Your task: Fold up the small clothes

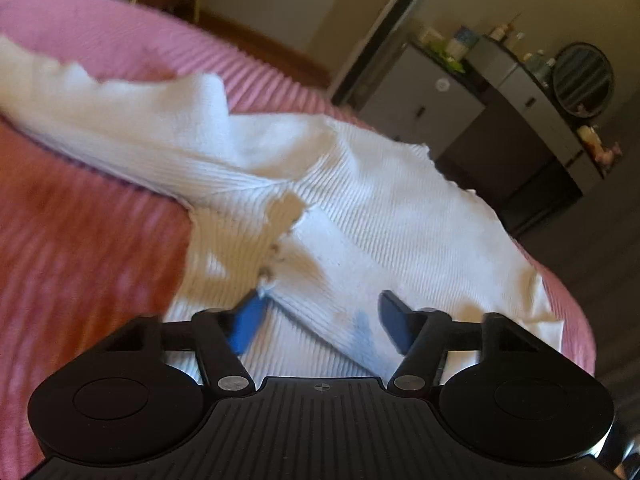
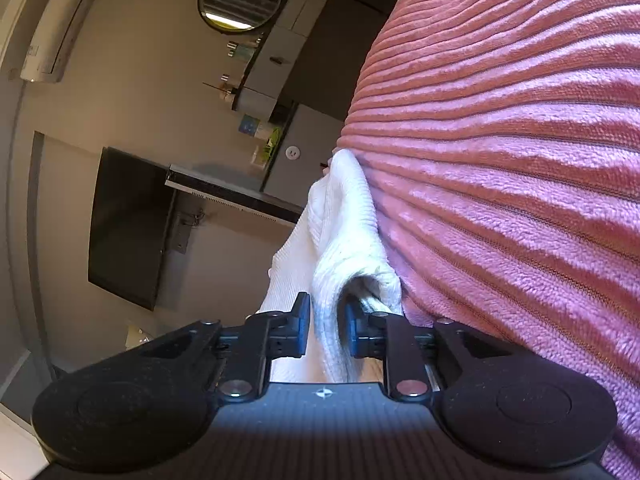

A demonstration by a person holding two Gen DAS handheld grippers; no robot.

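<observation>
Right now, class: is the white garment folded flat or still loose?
Loose: the white garment lies rumpled on the pink blanket, one sleeve trailing out.

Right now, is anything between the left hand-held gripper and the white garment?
Nothing visible. The left hand-held gripper hangs with jaws apart directly over the white ribbed garment spread on the pink ribbed blanket, only bare cloth between the fingers.

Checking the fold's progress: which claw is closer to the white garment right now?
Right. The right claw has a bunched fold of the white garment between its pads. The left claw hangs open just above the garment, gripping nothing.
</observation>
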